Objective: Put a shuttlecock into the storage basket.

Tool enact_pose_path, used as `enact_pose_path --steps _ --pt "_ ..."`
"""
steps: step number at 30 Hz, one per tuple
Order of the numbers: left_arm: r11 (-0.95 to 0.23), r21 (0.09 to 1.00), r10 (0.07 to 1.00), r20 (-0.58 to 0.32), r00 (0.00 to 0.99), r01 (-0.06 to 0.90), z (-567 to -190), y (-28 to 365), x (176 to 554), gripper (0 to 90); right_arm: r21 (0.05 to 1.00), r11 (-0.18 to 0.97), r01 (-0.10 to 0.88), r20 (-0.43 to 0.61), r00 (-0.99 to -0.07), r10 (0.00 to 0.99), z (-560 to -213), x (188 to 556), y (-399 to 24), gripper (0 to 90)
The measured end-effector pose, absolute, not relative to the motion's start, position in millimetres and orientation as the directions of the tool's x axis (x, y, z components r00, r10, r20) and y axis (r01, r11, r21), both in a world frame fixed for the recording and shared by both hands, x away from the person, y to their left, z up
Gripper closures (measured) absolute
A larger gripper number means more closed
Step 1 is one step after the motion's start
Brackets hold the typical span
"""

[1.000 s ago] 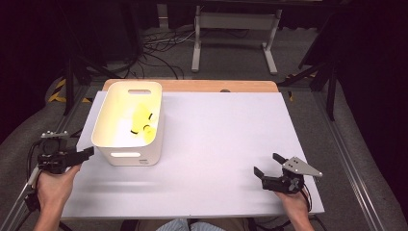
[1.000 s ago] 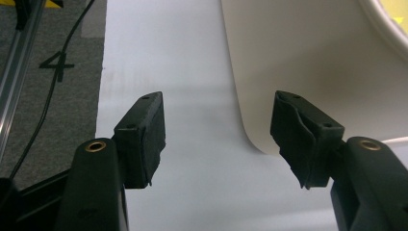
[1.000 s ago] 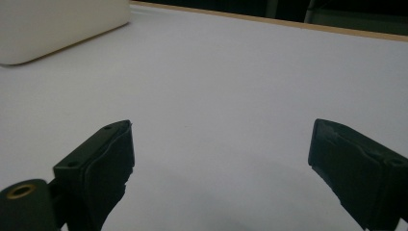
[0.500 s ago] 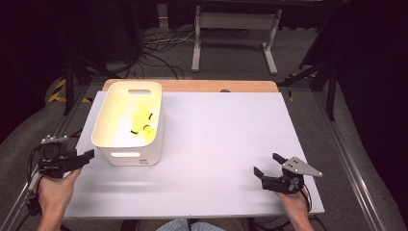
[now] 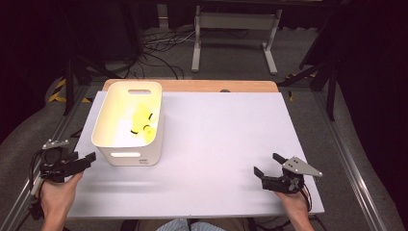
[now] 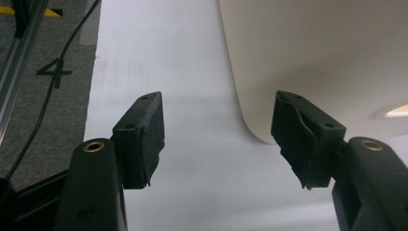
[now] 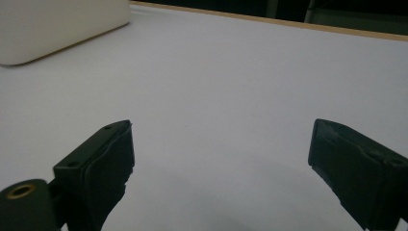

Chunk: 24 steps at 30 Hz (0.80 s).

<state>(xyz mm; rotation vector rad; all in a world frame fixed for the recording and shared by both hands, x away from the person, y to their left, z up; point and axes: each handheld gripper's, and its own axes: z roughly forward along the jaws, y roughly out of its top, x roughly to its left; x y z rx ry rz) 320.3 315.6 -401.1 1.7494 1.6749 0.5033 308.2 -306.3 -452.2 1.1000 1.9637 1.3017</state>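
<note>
From the high view, we are looking down on a white bin (image 5: 129, 126) sitting at the left part of the table (image 5: 216, 144), with a yellow object (image 5: 142, 120) lying inside it against its right wall. We are holding the left hand-held gripper (image 5: 79, 162) just beside the bin's near left corner, off the table's left edge, its jaws spread and pointing toward the bin with nothing between them. The left hand (image 5: 57, 192) is gripping it from below. The right hand-held gripper (image 5: 268, 166) is resting well apart from the bin, near the table's front right corner, jaws also spread and empty, a grey plate (image 5: 302, 166) sitting on top of it.

In the left gripper view, we are seeing the left hand-held gripper (image 6: 219, 130) with its two black jaws standing wide apart over the white table (image 6: 178, 72). The bin's rounded corner (image 6: 308, 57) is rising just ahead of the jaw on the right, close to it but not touching as far as we can tell.

In the right gripper view, the right hand-held gripper (image 7: 221, 159) is showing its jaws spread over bare table (image 7: 231, 77), and the bin (image 7: 57, 29) is lying far off at the upper left.
</note>
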Motion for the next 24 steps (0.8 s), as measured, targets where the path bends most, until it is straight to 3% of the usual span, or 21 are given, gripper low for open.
enact_pose_path --steps 24 --pt "0.005 0.711 0.974 -0.164 0.159 0.703 -417 302 311 37.9 0.92 0.2 0.336 0.006 -0.524 0.852 -452 307 -306 9.1"
